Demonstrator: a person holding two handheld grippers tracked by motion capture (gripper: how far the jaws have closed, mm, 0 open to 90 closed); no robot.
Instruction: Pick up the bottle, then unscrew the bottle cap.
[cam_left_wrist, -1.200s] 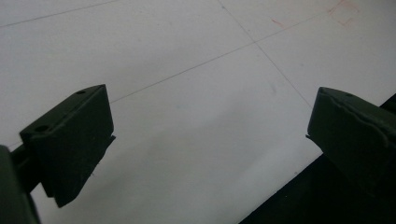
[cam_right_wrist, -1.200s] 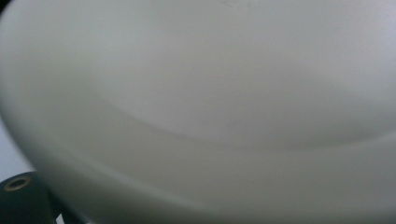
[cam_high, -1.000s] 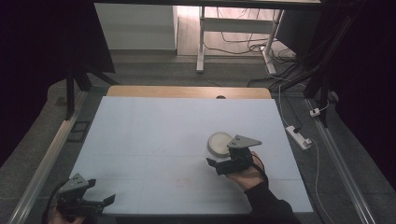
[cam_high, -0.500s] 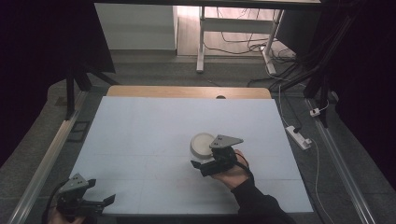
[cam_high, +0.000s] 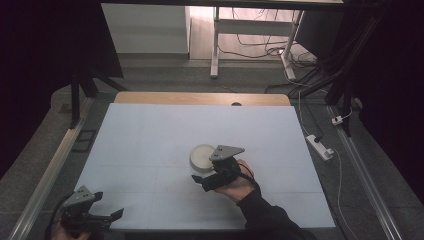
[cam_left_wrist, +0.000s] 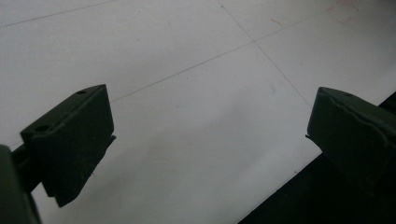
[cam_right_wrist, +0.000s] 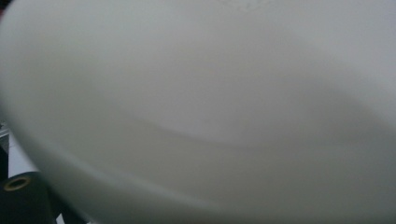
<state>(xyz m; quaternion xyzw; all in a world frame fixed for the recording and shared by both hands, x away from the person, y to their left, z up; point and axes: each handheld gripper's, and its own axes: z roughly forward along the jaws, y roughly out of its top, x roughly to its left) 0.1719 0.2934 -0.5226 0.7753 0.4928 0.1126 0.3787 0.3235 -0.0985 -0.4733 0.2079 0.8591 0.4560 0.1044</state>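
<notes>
**Right gripper carrying white bowl across the mat: notes on handling**

High view: right gripper (cam_high: 210, 176) sits at the near rim of a small white bowl (cam_high: 202, 156), near the middle of the pale blue mat (cam_high: 150, 135). The hand covers the jaws, so from here I cannot tell whether they pinch the rim. Left gripper (cam_high: 102, 216) rests at the mat's near left corner, well apart from the bowl.

Left gripper view: both black jaws stand wide apart over bare mat (cam_left_wrist: 187, 93), nothing between them. Idle.

Right gripper view: bowl (cam_right_wrist: 210, 93) sits right up against the lens, its inner wall blurred. One jaw's end shows at bottom left; the closeness suggests the jaws are clamped on the rim, judged rather than seen.

Judgement on doing it well: keep the bowl level and low over the mat, since a one-sided rim grip lets it tip. Move slowly, set the base flat before letting go, and leave the left gripper parked clear.
</notes>
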